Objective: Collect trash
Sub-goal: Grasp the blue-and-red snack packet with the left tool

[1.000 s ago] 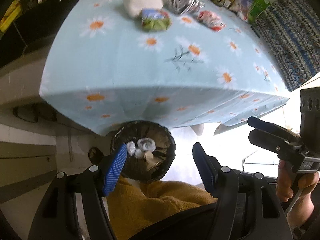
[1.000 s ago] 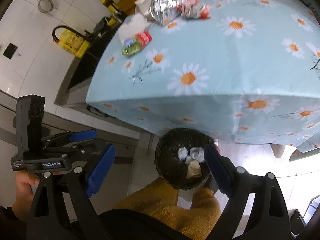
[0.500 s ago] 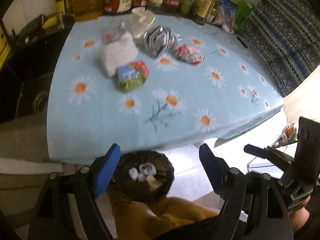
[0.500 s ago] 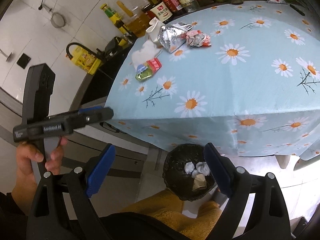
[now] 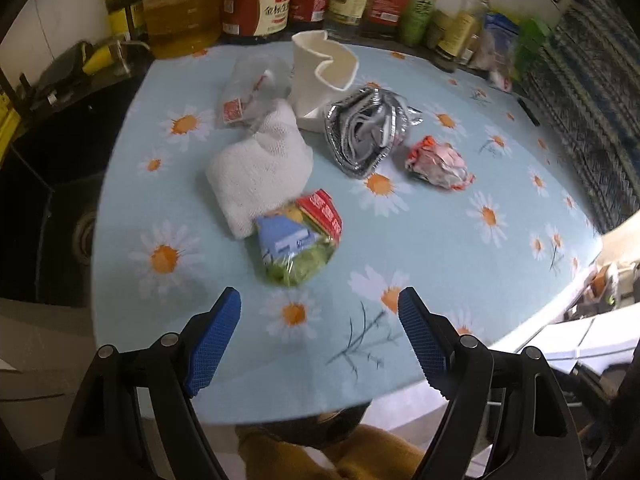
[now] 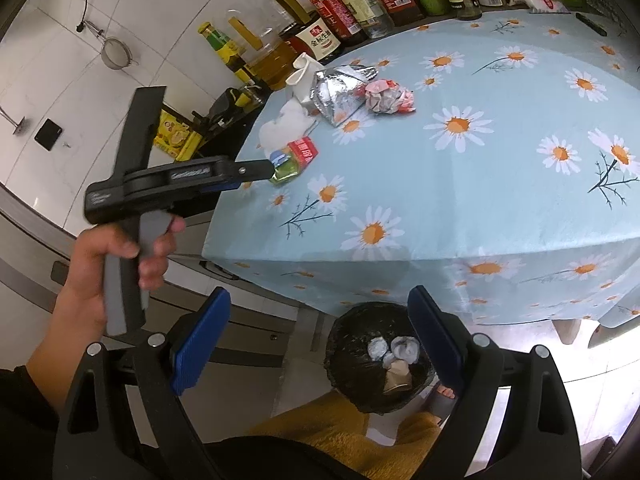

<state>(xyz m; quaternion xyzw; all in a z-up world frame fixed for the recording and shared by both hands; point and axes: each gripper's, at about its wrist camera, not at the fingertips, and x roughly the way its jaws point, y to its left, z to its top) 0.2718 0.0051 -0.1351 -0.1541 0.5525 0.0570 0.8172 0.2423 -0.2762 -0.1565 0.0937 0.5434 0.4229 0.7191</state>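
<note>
- Table (image 5: 460, 272) edge under left gripper (image 5: 320, 338); fingers apart, empty, just been opening. Overshoot could snag the cloth and drag everything.
- Bin (image 6: 352, 344) below the table, between right gripper (image 6: 320, 344) fingers; those apart, empty too. Poor aim on the drop means litter on the floor.
- Tissue wad (image 5: 260, 168) touching green packet (image 5: 298, 250), just ahead of left fingers. Sloppy pinch likely grabs both or shoves the packet away.

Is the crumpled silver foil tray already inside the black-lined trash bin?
No, the crumpled silver foil tray lies on the daisy-print tablecloth, while the black-lined trash bin holds only small wads.
</note>
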